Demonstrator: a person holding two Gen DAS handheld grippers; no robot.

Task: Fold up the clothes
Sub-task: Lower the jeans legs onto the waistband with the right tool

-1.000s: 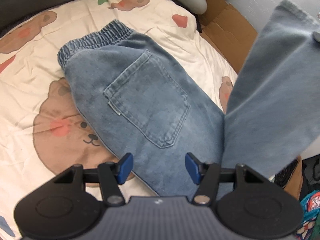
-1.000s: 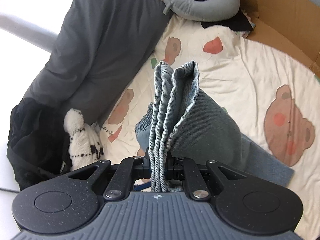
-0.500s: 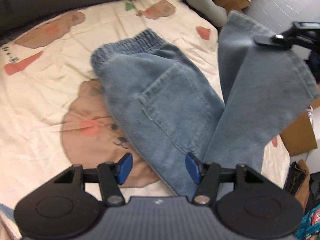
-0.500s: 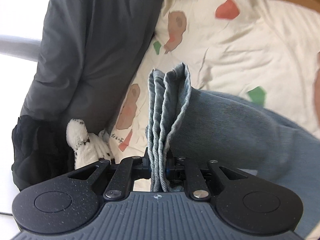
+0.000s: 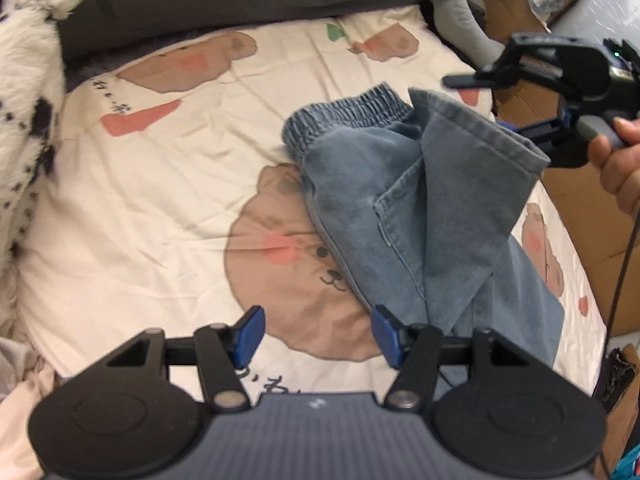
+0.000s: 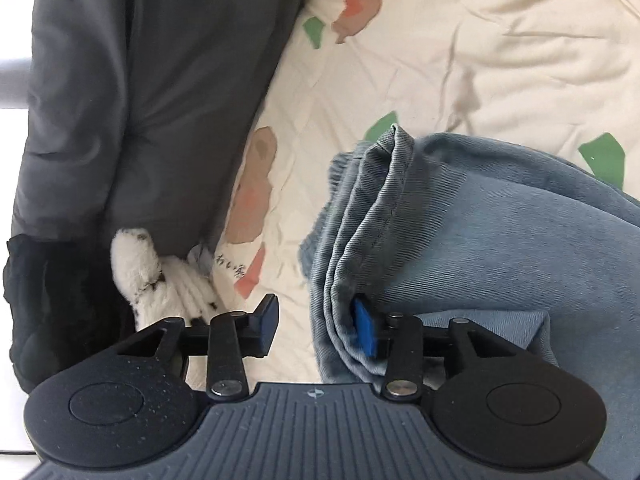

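Faded blue denim jeans [image 5: 404, 208] lie half-folded on the bear-print cream bedsheet [image 5: 160, 184]. My right claw [image 6: 316, 328] angles down, its jaws opening, leg hem against one pad. My left claw [image 5: 318, 334] hovers open and empty, tilted steeply down.

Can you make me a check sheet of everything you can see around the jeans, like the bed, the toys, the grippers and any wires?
Surface: cream bear-print bedsheet, wrinkled.
Job's things: blue jeans on the sheet, leg hems folded up toward the elastic waistband.
Clutter: white spotted plush toy at the sheet's edge; grey neck pillow; dark grey quilt; black cloth.
Grippers: left gripper open, holding nothing, above the sheet. Right gripper opening; hem fabric between its fingers, resting against one pad.
Cables: a thin dark cable hangs below the hand.
Surroundings: cardboard beside the bed.
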